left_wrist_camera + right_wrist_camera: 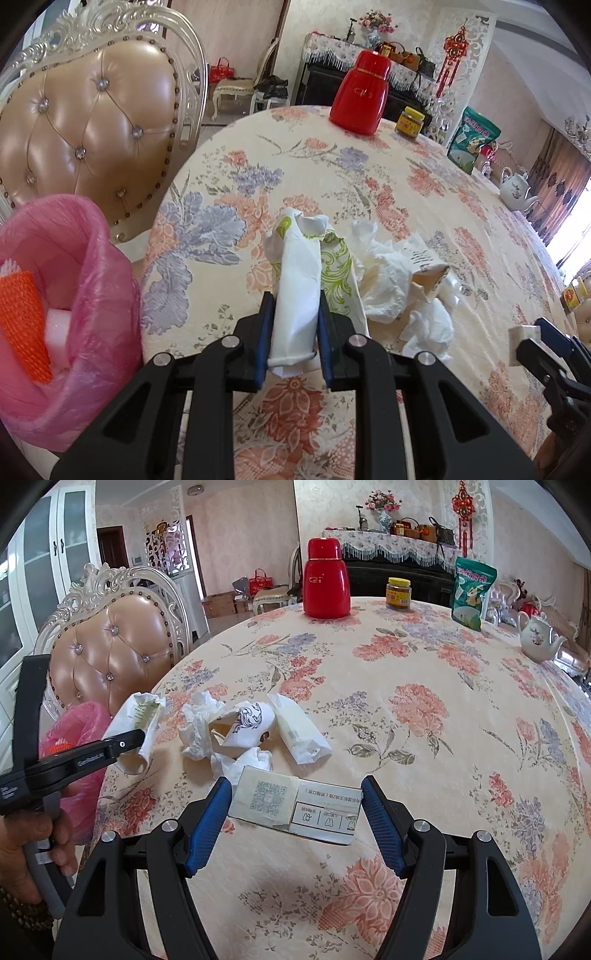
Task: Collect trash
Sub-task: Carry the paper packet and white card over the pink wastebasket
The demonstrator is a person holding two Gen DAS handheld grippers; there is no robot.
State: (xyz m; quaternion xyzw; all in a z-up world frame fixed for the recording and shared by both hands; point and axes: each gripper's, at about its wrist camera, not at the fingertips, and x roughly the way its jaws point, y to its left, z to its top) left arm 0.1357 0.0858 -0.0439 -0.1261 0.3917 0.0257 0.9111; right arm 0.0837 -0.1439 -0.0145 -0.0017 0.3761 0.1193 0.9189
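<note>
My left gripper [295, 299] is shut on a crumpled white paper wrapper with green print [299, 273], held above the table near its left edge; it also shows in the right wrist view [138, 731]. My right gripper [295, 790] is shut on a flattened cardboard box with a QR code [291, 805], its jaws wide apart against the box's two ends. Crumpled tissues [199, 727], a paper cup with black print [247, 725] and a white packet [299, 734] lie on the table. A bin with a pink liner [62, 295] stands left of the table.
The round table [424, 709] has a floral cloth. At its far side stand a red flask [325, 581], a yellow-lidded jar [398, 592], a green bag [471, 590] and a white teapot [537, 637]. A tufted chair [85, 129] stands behind the bin.
</note>
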